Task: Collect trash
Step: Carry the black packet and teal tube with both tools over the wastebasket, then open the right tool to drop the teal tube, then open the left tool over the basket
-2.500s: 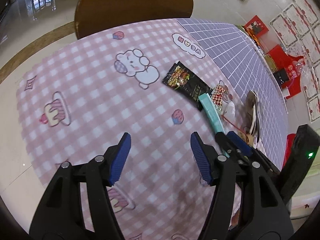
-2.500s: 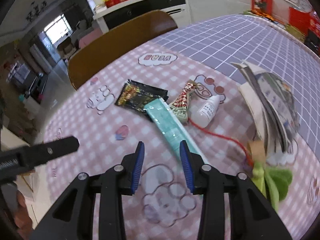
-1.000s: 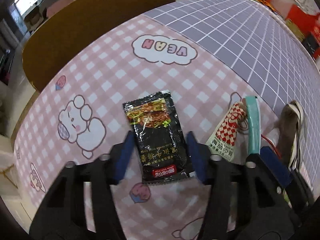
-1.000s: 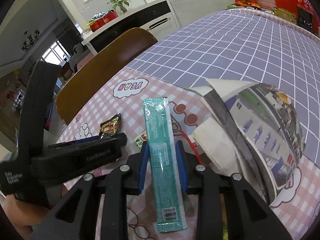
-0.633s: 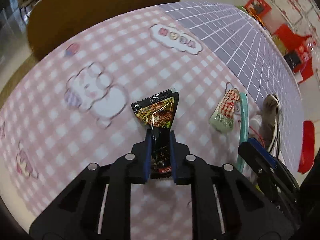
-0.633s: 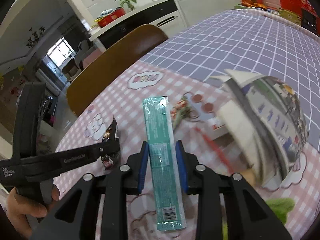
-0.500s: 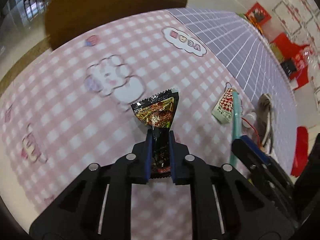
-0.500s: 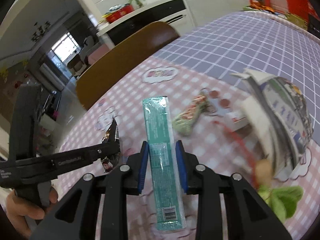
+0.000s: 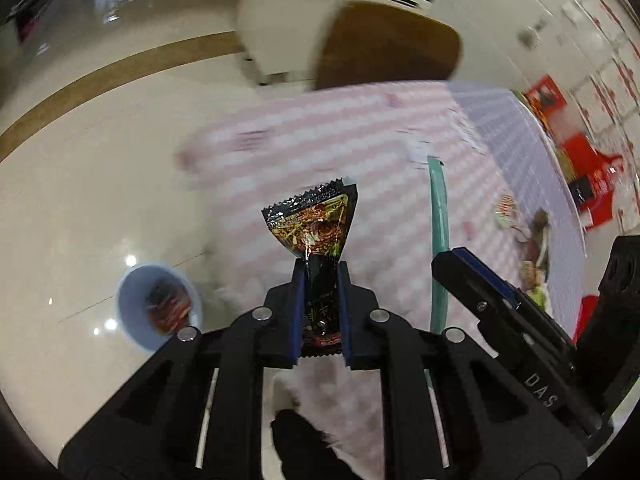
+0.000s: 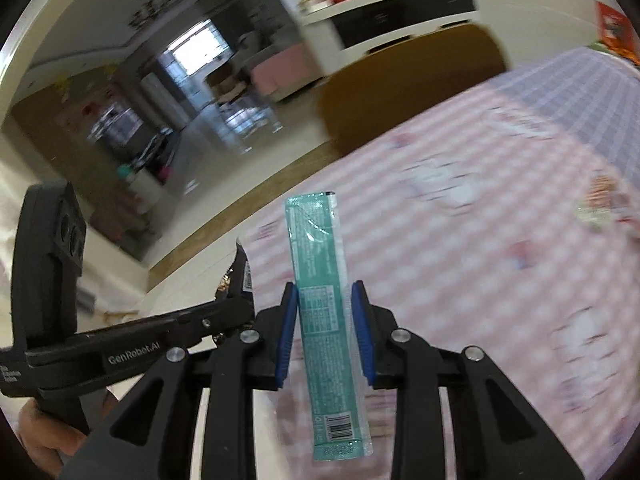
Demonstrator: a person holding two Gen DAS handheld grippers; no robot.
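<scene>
Left tongs [image 9: 320, 312] pinch black packet [image 9: 316, 228]; right tongs [image 10: 325, 330] pinch teal packet [image 10: 320, 280].
Risk: bin [image 9: 132, 320] sits off-centre on floor, so an early release would miss it.

Glossy cream floor [image 9: 80, 200], brown chair [image 9: 384, 44], white cabinet [image 10: 400, 4], bright window [image 10: 196, 50].

Two tongs are in view: the left tongs [image 9: 320, 312] and the right tongs [image 10: 325, 330]. One black snack wrapper [image 9: 316, 232] and one long teal wrapper [image 10: 324, 300] can be counted, one to each pair. One red-and-white checked wrapper [image 9: 505, 211] lies on the one table [image 9: 360, 140]. One pale blue bin [image 9: 132, 320] stands on the floor, with one wrapper [image 9: 168, 308] inside. One brown chair [image 9: 384, 52] shows. The heap at the table's far edge is too blurred to count.
</scene>
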